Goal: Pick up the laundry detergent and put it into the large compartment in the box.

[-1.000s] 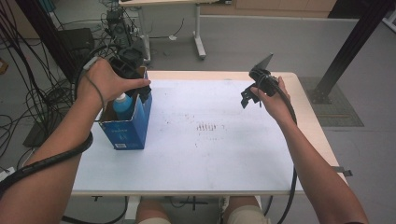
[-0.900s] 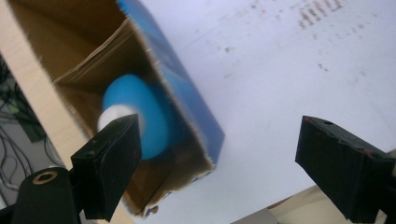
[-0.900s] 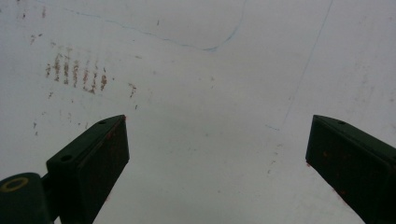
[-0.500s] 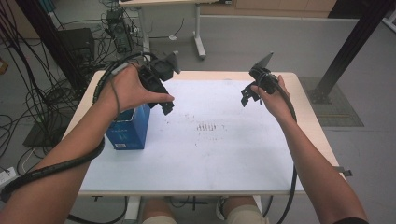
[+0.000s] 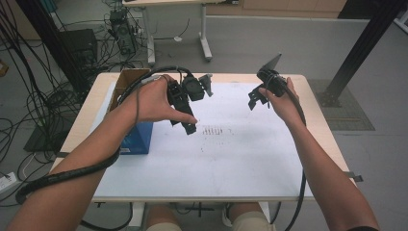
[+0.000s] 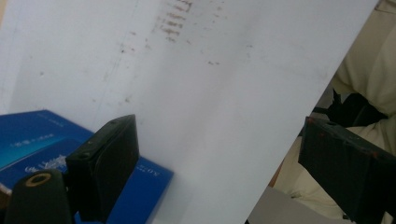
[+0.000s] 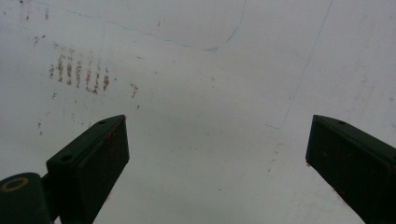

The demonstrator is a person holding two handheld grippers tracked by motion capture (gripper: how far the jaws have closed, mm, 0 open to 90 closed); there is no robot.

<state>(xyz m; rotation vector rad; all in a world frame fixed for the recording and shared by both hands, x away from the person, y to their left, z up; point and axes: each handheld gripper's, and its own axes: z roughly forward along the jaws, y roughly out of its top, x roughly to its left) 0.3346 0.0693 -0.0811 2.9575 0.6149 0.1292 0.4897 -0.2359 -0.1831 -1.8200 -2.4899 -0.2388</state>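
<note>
High view: the blue box point(image 5: 137, 137) stands on the surface point(image 5: 240, 163) just left of the left hand-held gripper point(image 5: 188, 126), whose empty jaws have just been opening. The right hand-held gripper point(image 5: 253, 99), wide and empty, is held well apart, so the left is nearer.

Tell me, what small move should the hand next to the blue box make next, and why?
Probably swing the left gripper back toward the blue box. Its jaws are open with nothing between them, it hangs over the bare white table beside the box, and the right gripper hovers open and empty too.
</note>
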